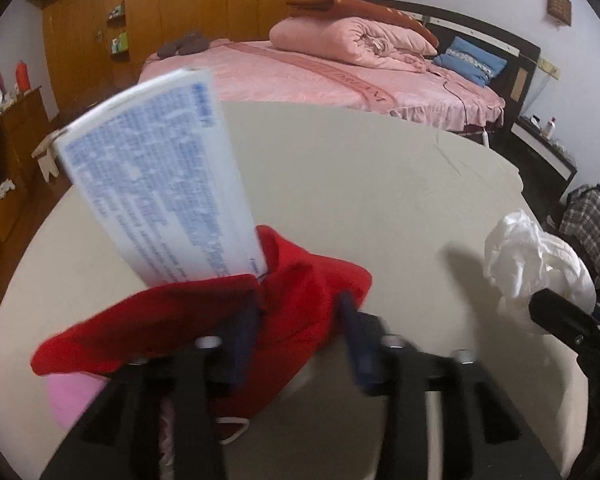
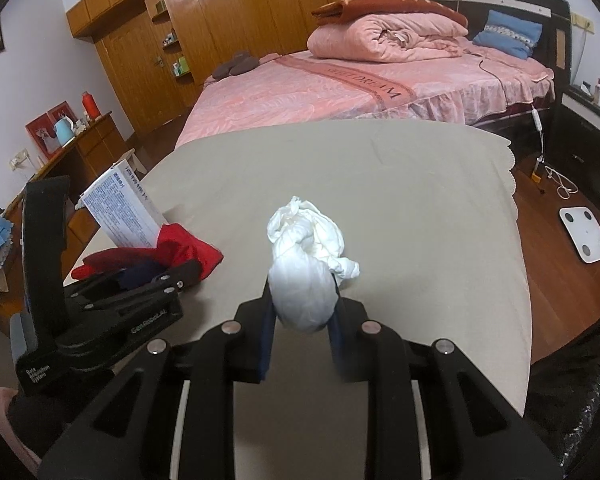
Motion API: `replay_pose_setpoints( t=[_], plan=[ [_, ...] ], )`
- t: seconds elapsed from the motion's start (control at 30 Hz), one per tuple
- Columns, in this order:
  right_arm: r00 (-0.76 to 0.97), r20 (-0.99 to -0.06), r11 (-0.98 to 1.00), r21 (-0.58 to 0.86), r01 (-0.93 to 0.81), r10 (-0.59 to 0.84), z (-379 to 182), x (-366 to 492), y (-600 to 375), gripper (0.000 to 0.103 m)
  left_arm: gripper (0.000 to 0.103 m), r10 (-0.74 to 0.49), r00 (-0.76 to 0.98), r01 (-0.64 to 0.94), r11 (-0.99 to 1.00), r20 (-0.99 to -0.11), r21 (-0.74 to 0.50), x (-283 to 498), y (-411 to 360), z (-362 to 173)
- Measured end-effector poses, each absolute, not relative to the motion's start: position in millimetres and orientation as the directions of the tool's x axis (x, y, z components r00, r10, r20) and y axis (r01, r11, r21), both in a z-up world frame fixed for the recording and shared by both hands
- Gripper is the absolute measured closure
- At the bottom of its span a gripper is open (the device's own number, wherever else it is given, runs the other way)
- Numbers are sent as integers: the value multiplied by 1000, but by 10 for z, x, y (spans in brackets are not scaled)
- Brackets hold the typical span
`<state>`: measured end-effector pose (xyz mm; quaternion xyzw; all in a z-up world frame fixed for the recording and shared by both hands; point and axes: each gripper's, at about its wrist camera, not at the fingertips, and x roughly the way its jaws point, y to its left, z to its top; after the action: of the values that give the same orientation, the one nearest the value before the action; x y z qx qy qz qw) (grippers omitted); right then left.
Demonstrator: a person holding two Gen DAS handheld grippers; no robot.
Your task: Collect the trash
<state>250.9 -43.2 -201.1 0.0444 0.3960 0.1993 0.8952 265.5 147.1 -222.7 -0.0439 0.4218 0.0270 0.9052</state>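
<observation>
A red bag [image 1: 300,280] lies on the beige table cover [image 1: 360,184], and a white box with blue print [image 1: 156,176] sticks up out of it, leaning left. My left gripper [image 1: 298,320] stands over the bag's near edge with its fingers apart; red material lies loosely between them. The right wrist view shows the same bag [image 2: 180,244], box [image 2: 120,212] and left gripper [image 2: 168,272] at the left. My right gripper [image 2: 302,300] is shut on a crumpled white wad [image 2: 304,264], held just above the cover [image 2: 380,200]. That wad [image 1: 532,256] also shows at the right of the left wrist view.
Beyond the table is a pink bed [image 2: 340,92] with a rolled quilt, backed by a wooden wardrobe [image 2: 220,20]. A low cabinet [image 2: 88,140] with a blue kettle stands at the left. On the floor at the right lie a white scale [image 2: 584,236] and a plaid bag [image 1: 588,224].
</observation>
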Motion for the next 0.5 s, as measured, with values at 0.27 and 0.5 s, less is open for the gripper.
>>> replay_pose_setpoints(
  t=[0.27,0.5],
  plan=[
    [621,-674,914,246,-322,400,-1919,2467,-483,81,97,-55,714,-19,995,-698,-97,2490,1424,-2023],
    [664,-633,917,254,-308,399,-1669,2349,-660,81,97,-133,799,57,987,-586,-148,2129,1312,-1533]
  ],
)
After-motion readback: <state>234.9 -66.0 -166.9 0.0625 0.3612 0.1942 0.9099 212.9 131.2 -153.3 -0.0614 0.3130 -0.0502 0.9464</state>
